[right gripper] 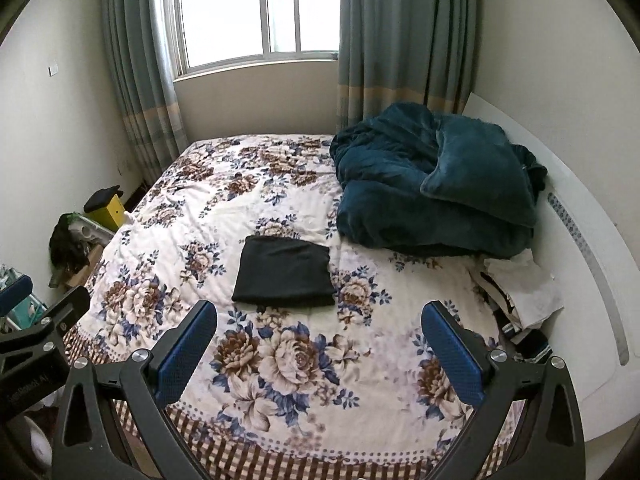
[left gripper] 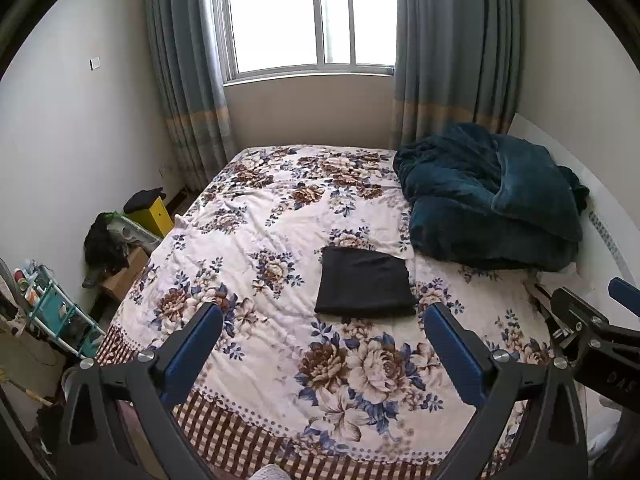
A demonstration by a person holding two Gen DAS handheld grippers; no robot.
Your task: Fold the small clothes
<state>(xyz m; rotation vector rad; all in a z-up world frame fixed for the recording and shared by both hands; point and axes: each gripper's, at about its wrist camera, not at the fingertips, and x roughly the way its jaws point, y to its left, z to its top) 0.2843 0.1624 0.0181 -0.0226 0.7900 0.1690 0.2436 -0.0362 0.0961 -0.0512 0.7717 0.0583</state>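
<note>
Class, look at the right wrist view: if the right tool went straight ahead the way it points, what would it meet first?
Probably the floral bedspread. The right tool is open, raised and aimed down at the bed, roughly toward the folded black garment. Depth is unclear, so it might land on the garment itself or just short of it.

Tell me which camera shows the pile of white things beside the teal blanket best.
The right wrist view: the white pile lies fully in sight between the teal blanket and the headboard. The left wrist view shows only a sliver, cut off by the right gripper.
</note>
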